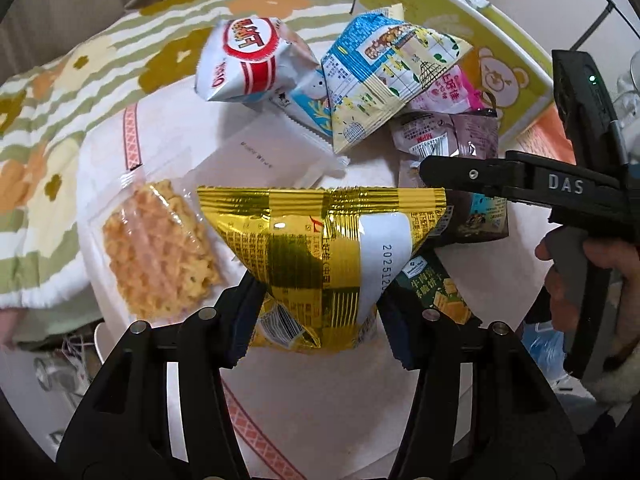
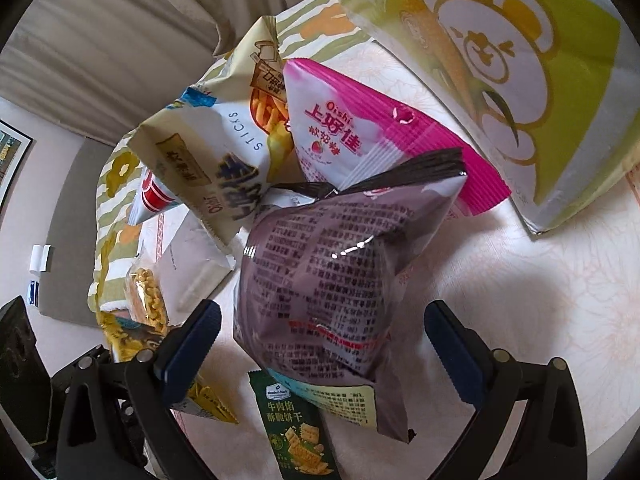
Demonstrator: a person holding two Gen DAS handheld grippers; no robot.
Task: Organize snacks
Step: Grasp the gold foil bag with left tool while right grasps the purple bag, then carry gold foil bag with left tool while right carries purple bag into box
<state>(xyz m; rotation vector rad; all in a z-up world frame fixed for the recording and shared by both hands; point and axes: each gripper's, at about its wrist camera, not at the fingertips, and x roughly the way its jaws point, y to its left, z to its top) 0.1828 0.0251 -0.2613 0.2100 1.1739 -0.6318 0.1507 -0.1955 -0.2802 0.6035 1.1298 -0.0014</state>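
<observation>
Both wrist cameras look steeply down, close, sharing the snack pile (image 1: 360,92).

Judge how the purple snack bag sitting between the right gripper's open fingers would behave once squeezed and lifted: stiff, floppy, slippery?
The purple snack bag looks puffed with air, so it would probably give under the pads and feel light. Its glossy film shows bright glare, so it may slip. The right gripper straddles its belly; gripping there could crush the contents.

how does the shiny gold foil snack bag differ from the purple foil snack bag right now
The shiny gold foil snack bag is pinched between the left gripper's pads; the purple foil snack bag lies on the table between the right gripper's open fingers, ungripped. The gold one shows a white panel with a printed date; the purple one shows dense dark text. Both are puffy sealed packets.
</observation>
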